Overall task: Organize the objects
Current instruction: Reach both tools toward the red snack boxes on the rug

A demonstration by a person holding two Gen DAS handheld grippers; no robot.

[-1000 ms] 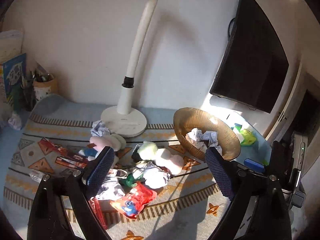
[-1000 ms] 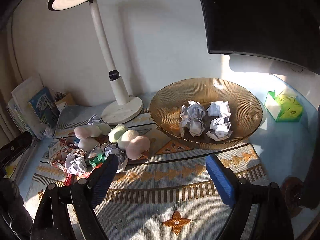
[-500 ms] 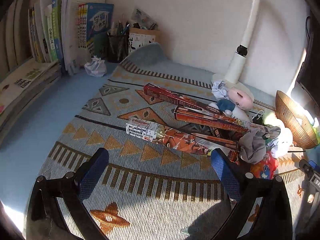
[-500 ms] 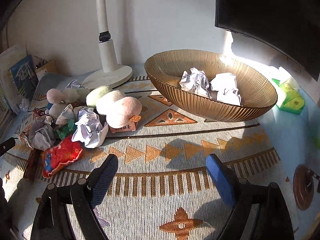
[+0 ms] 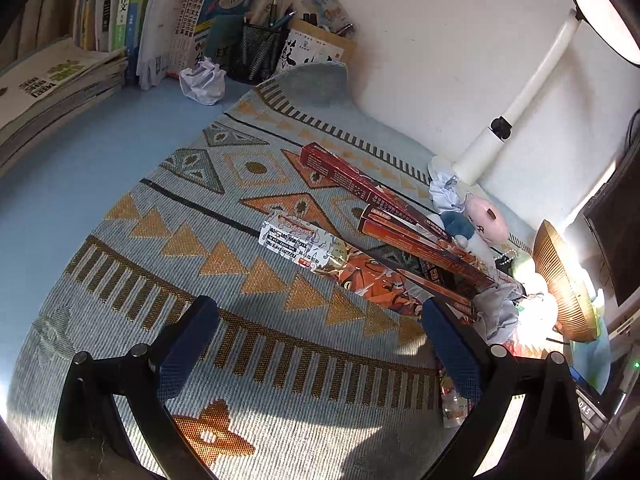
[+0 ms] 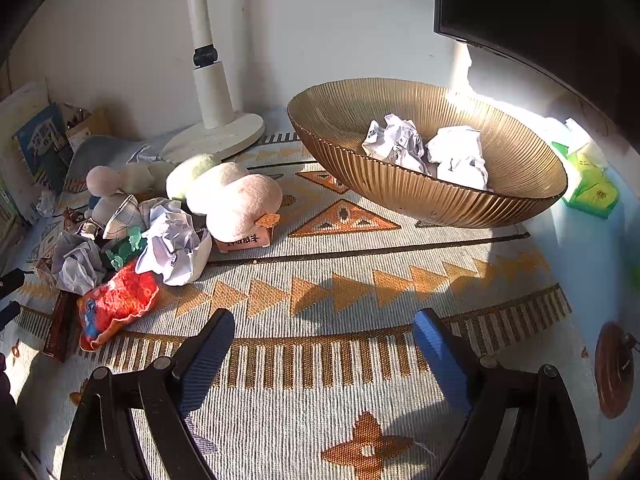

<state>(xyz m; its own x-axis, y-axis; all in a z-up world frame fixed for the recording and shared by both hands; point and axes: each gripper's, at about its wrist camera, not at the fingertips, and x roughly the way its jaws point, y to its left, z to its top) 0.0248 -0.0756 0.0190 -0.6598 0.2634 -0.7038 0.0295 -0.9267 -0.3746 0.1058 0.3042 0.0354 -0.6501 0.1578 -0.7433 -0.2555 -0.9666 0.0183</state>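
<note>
My left gripper [image 5: 320, 320] is open and empty, low over the patterned mat [image 5: 168, 240]. Long red boxes [image 5: 360, 184] and a printed packet [image 5: 340, 264] lie ahead of it. A crumpled paper ball [image 5: 203, 80] sits far left by the books. My right gripper [image 6: 324, 332] is open and empty over the mat. Left of it is a pile: crumpled paper [image 6: 172, 240], a red snack bag [image 6: 116, 304], plush toys [image 6: 236, 204]. An amber bowl [image 6: 516, 200] at the back right holds paper balls [image 6: 400, 140].
A white desk lamp [image 6: 212, 120] stands behind the pile. Books [image 5: 132, 12] and a mesh pen holder [image 5: 260, 54] line the far left. A dark monitor [image 6: 540, 12] hangs at the right. A green tissue box [image 6: 588, 184] sits beyond the bowl.
My left gripper swung left from the pile and bowl toward the boxes and books, and has moved closer. My right gripper dropped lower and nearer to the mat and pile.
</note>
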